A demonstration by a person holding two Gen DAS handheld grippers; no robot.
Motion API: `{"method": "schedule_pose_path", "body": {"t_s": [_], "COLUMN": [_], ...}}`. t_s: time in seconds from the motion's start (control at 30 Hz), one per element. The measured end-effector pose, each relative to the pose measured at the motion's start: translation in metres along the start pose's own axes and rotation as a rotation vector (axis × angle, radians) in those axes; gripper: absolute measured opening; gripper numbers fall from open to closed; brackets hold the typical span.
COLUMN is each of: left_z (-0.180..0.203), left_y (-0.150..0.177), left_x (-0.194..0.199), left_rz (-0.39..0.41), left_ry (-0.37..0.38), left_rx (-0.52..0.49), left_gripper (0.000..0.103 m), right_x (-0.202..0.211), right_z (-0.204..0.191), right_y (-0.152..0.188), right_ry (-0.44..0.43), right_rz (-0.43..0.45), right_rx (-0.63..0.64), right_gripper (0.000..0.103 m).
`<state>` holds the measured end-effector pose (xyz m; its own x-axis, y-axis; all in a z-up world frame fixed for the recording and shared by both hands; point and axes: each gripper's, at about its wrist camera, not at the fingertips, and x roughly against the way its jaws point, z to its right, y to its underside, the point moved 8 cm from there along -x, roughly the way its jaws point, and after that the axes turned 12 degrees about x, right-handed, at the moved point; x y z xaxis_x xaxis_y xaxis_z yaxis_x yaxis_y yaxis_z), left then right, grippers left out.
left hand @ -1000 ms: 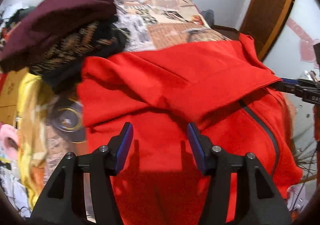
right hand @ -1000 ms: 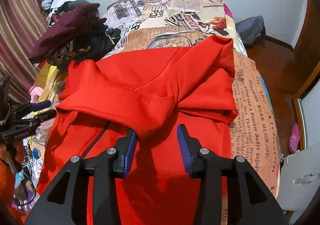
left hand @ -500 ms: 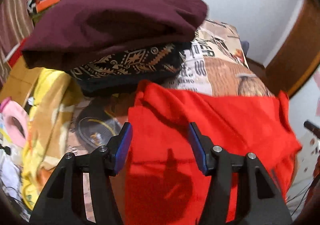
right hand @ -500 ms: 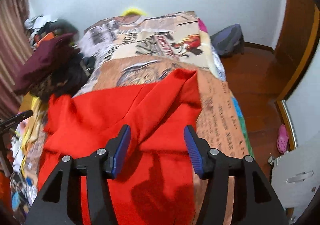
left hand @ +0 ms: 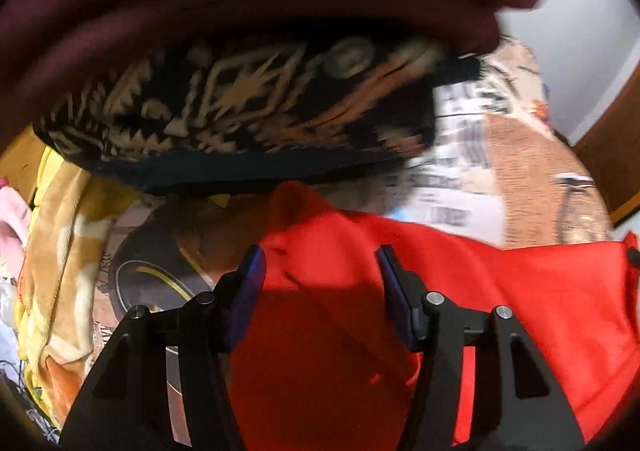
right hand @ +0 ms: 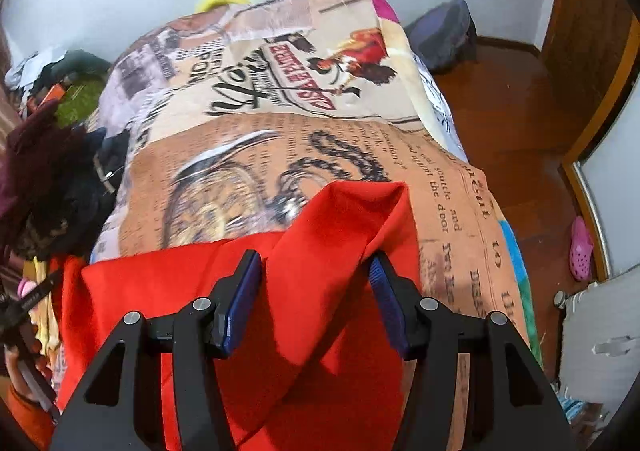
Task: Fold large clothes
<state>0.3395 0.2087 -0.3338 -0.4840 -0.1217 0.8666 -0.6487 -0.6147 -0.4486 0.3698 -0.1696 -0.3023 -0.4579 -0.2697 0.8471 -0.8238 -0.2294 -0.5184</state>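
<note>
Red fleece jacket (right hand: 304, 291) lies spread on the printed bedspread (right hand: 256, 99). Left gripper (left hand: 320, 265) and right gripper (right hand: 314, 271) hover low over its far corners, jaws apart, holding nothing.

jacket (right hand: 224, 291) on bedspread (right hand: 280, 99), clothes pile (left hand: 240, 63) behind its left

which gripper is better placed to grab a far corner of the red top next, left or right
Probably right. The right gripper is open with the raised far corner of the red top straddled between its fingers. The left gripper is open over its corner too, but the clothes pile crowds it closely.
</note>
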Motion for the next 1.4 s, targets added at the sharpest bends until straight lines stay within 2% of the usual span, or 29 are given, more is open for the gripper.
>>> {"method": "schedule_pose_path", "body": {"t_s": [0.07, 0.17, 0.23, 0.3, 0.33, 0.47, 0.6, 0.7, 0.8, 0.9, 0.97, 1.03, 1.1, 1.2, 1.27, 1.4], "left_z": [-0.014, -0.041, -0.069, -0.096, -0.106, -0.136, -0.132, -0.119, -0.101, -0.08, -0.071, -0.068, -0.071, -0.074, -0.074, -0.064], "left_y": [0.0, -0.003, -0.004, -0.002, 0.0, 0.005, 0.007, 0.009, 0.018, 0.032, 0.042, 0.049, 0.054, 0.054, 0.05, 0.044], "left_x": [-0.008, -0.008, -0.006, -0.007, -0.006, 0.012, 0.034, 0.05, 0.054, 0.042, 0.028, 0.014, -0.002, -0.016, -0.02, -0.022], "left_rz": [0.0, 0.035, 0.056, 0.044, 0.033, 0.019, 0.032, 0.015, -0.036, -0.108, -0.17, -0.207, -0.228, -0.257, -0.25, -0.254], "left_ry": [-0.029, -0.089, -0.183, -0.243, -0.246, -0.219, -0.129, -0.037, 0.064, 0.164, 0.221, 0.242, 0.24, 0.334, 0.387, 0.468], "left_rx": [0.016, 0.035, 0.051, 0.076, 0.09, 0.144, 0.171, 0.185, 0.182, 0.179, 0.189, 0.2, 0.24, 0.361, 0.414, 0.43], "left_gripper": [0.064, 0.067, 0.067, 0.067, 0.066, 0.066, 0.066, 0.067, 0.067, 0.067, 0.067, 0.067, 0.067, 0.067, 0.067, 0.067], "right_x": [-0.008, -0.01, -0.005, 0.005, 0.011, 0.037, 0.061, 0.067, 0.063, 0.052, 0.04, 0.026, 0.013, 0.008, 0.004, -0.003], "right_z": [0.017, 0.05, 0.069, 0.09, 0.096, 0.1, 0.086, 0.071, 0.056, 0.04, 0.034, 0.027, 0.019, 0.014, 0.011, 0.005], "right_y": [-0.002, 0.0, 0.005, 0.013, 0.019, 0.034, 0.039, 0.039, 0.039, 0.045, 0.051, 0.06, 0.069, 0.07, 0.066, 0.056], "right_ry": [0.0, 0.031, 0.08, 0.187, 0.213, 0.209, 0.154, 0.059, -0.039, -0.104, -0.111, -0.115, -0.141, -0.175, -0.194, -0.207], "right_rz": [-0.011, -0.015, -0.013, -0.015, -0.016, -0.007, 0.033, 0.06, 0.063, 0.037, 0.0, -0.045, -0.084, -0.07, -0.069, -0.06], "right_rx": [-0.037, -0.117, -0.133, -0.136, -0.132, -0.118, -0.077, -0.097, -0.135, -0.145, -0.138, -0.125, -0.116, -0.114, -0.121, -0.113], "right_gripper": [0.052, 0.052, 0.052, 0.052, 0.052, 0.052, 0.052, 0.052, 0.052, 0.052, 0.052, 0.052, 0.052, 0.057, 0.058, 0.06]}}
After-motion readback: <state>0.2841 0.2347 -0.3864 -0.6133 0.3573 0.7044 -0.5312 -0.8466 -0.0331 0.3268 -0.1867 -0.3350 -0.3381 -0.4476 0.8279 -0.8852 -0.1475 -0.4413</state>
